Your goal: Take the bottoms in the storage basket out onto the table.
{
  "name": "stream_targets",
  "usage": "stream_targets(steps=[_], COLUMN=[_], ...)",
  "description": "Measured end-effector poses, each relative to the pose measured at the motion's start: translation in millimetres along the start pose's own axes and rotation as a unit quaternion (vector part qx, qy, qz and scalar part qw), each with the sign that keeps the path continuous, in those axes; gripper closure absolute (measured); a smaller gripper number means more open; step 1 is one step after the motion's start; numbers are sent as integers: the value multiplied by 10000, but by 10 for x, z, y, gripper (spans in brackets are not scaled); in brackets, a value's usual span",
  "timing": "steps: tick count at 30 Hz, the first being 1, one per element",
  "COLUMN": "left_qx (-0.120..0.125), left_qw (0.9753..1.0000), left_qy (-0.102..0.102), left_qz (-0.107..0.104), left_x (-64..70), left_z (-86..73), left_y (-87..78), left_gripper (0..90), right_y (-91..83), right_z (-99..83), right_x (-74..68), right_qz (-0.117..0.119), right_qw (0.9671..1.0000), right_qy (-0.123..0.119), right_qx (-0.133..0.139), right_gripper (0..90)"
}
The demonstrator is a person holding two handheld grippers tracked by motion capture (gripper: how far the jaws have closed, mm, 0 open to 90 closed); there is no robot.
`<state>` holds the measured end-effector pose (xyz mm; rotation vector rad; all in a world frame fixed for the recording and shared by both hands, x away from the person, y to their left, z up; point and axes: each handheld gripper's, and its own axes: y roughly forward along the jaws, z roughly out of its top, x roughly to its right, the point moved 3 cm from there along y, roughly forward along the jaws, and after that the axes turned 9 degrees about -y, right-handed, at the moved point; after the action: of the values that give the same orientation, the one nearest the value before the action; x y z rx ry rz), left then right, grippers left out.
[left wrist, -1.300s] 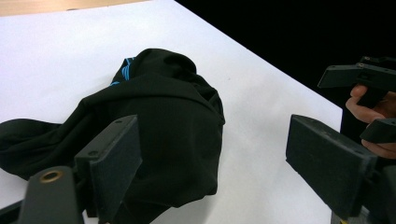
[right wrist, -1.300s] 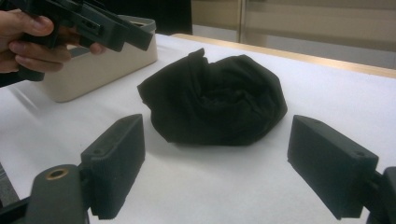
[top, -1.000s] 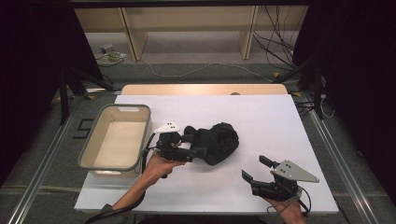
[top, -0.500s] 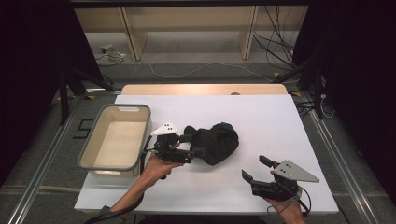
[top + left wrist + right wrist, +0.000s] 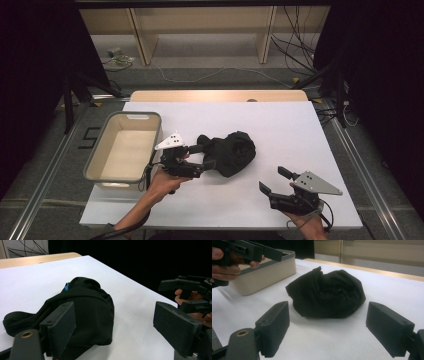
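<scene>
A crumpled black cloth (image 5: pixel 232 152) lies on the middle of the white table (image 5: pixel 280 125). My left gripper (image 5: pixel 204 156) is open at the cloth's left edge. In the left gripper view the cloth (image 5: pixel 87 305) lies just beyond the left jaw, with a small blue tag on top, and the left gripper (image 5: pixel 117 330) holds nothing. My right gripper (image 5: pixel 274 180) stands open near the front right of the table, clear of the cloth. In the right gripper view the cloth (image 5: pixel 329 293) sits a short way ahead of the wide-open right gripper (image 5: pixel 332 327).
A beige bin (image 5: pixel 125 147) with a grey rim stands at the table's left, close behind the left hand; its wall (image 5: pixel 267 270) is near the cloth. A wooden strip (image 5: pixel 215 95) runs along the far edge. Bare table lies right of the cloth.
The left gripper has drifted slightly left, back from the cloth. The right gripper and the cloth have stayed put.
</scene>
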<state>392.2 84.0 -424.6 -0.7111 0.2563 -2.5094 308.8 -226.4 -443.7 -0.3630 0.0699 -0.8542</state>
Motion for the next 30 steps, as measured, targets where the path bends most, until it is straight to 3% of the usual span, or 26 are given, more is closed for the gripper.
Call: stream_targets(steps=[14, 21, 30], left_qx=[206, 222, 413], left_qw=[9996, 9993, 9980], left_qy=[184, 295, 465], left_qz=[-95, -3, 126], left_x=[22, 43, 65], left_z=[-26, -51, -146], left_y=[-108, -138, -167], left_gripper=[153, 152, 141], right_y=[-1, -2, 5], right_z=[-1, -2, -7], right_x=[2, 3, -6], right_qz=[4, 5, 12], right_qw=[10000, 10000, 10000], right_qy=[5, 16, 5], right_qx=[13, 13, 2], right_gripper=[199, 199, 198])
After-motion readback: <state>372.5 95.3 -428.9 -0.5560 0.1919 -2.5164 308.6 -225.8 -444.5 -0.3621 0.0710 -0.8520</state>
